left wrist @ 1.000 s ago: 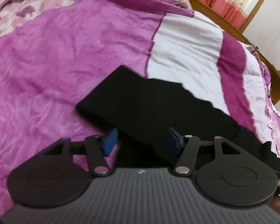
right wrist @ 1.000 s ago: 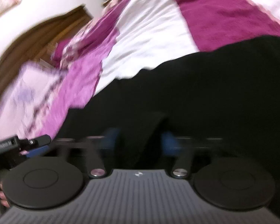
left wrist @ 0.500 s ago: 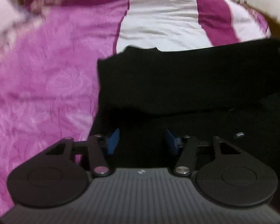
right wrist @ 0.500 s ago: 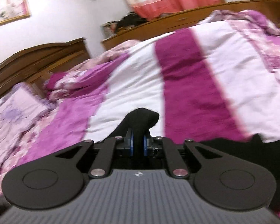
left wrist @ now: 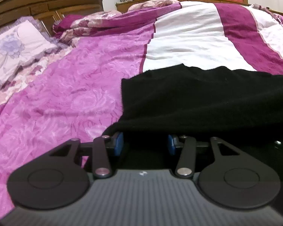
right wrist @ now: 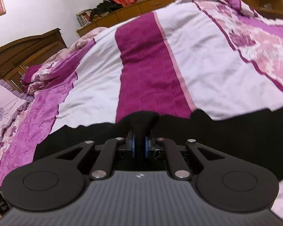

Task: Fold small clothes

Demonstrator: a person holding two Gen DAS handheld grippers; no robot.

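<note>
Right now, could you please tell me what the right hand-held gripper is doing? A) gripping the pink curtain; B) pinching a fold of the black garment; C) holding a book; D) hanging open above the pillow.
B: the right hand-held gripper has its blue pads closed on a bunched fold of the black garment, which lies on the bedspread.
</note>
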